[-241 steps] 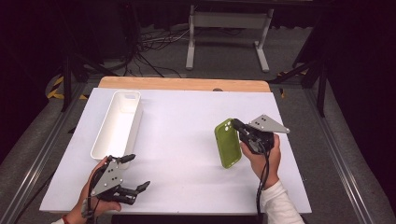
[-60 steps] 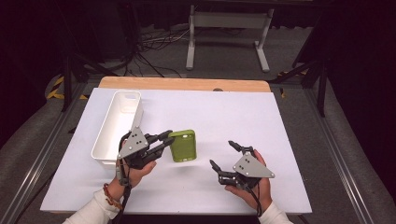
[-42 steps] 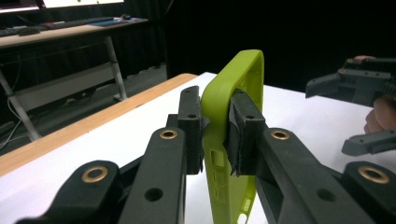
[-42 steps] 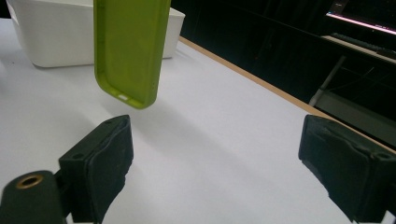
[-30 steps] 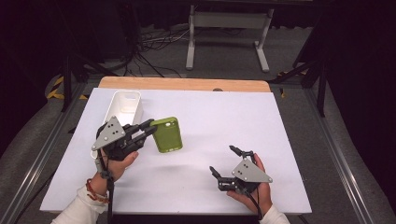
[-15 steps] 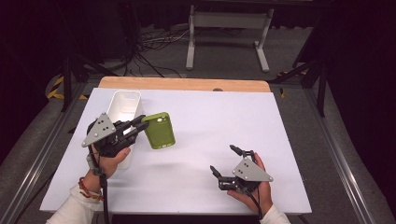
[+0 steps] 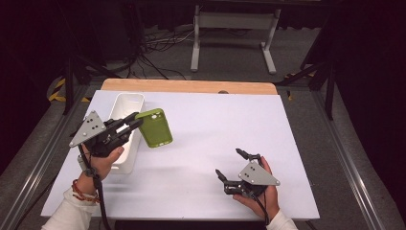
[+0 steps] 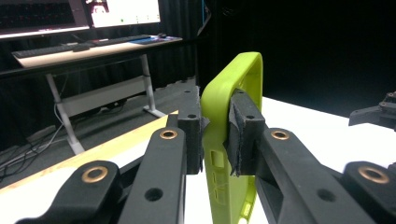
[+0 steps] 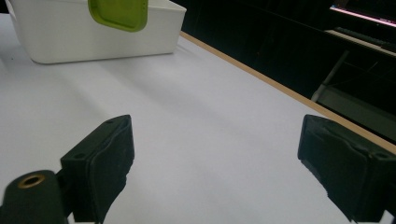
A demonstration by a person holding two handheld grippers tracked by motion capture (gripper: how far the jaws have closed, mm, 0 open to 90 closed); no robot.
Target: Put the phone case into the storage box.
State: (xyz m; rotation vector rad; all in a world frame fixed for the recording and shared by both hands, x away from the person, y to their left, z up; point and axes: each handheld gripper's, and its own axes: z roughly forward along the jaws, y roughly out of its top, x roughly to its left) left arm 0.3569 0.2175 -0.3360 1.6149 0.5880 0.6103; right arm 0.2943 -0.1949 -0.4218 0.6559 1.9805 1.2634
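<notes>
The table [image 7: 201, 120] was covered with a plain white sheet, and a strip of bare wood [image 7: 191, 86] ran along its far edge. Beyond it the room was dark: grey floor, loose cables [image 7: 158, 45], the legs of a pale desk frame [image 7: 232, 33], and black stands at either side. In the left gripper view a lit monitor [image 8: 126, 10] and a keyboard [image 8: 70, 46] sat on a long desk in the background. A white rectangular bin [image 7: 125, 132] lay along the left part of the sheet. The left gripper [image 7: 135, 123] was clamped on one edge of a green phone case [image 7: 154, 127], its pads [image 8: 244, 133] pressed against the case wall from both sides; the case was held up off the sheet, just beside the bin's right wall and partly over its rim. Whether it touched the rim could not be told from above. The right gripper [image 7: 235, 164] rested low near the front right of the sheet, well apart from the case, its jaws spread wide with nothing but white sheet between them. In the right gripper view the case [image 9: 119, 14] was cut off by the top edge, hanging in front of the bin [image 9: 70, 42]. The left hand [image 7: 103, 160] was partly hidden under its gripper's grey plate, and the case's lower end ran out of the left gripper view.
</notes>
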